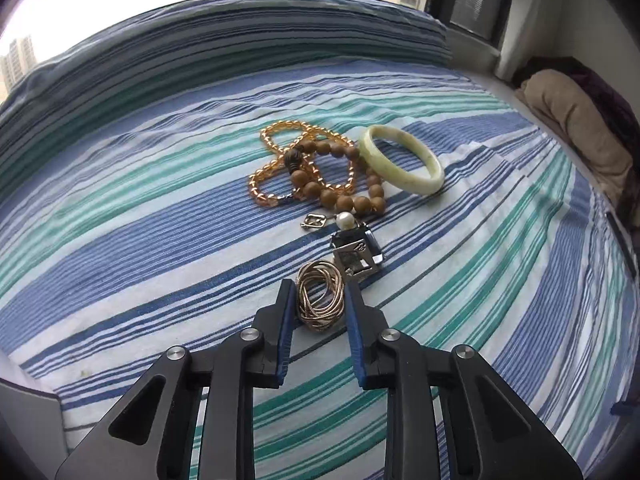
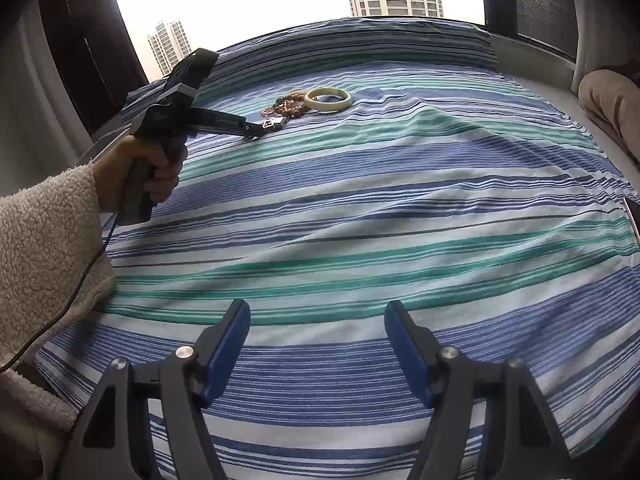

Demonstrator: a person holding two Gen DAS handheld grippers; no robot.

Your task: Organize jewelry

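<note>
A small heap of jewelry lies on the striped bedsheet (image 1: 120, 208). In it are an amber bead strand (image 1: 276, 160), a wooden bead bracelet (image 1: 340, 196), a pale green bangle (image 1: 404, 160), a small silver clasp (image 1: 314, 221), a pearl (image 1: 345, 221) and a square silver pendant (image 1: 357, 254). My left gripper (image 1: 320, 285) is shut on a coiled gold chain (image 1: 320, 300) resting on the sheet, with a blue pad against each side. The right wrist view shows that gripper (image 2: 252, 132) reaching in beside the bangle (image 2: 328, 99). My right gripper (image 2: 317, 308) hovers open over bare sheet, far short of the heap.
A striped pillow (image 1: 240, 32) lies at the bed's far end under the window. Folded beige cloth (image 1: 580, 128) sits by the right edge. A person's hand and fleece sleeve (image 2: 48, 232) hold the left gripper's handle, and a thin cable trails below.
</note>
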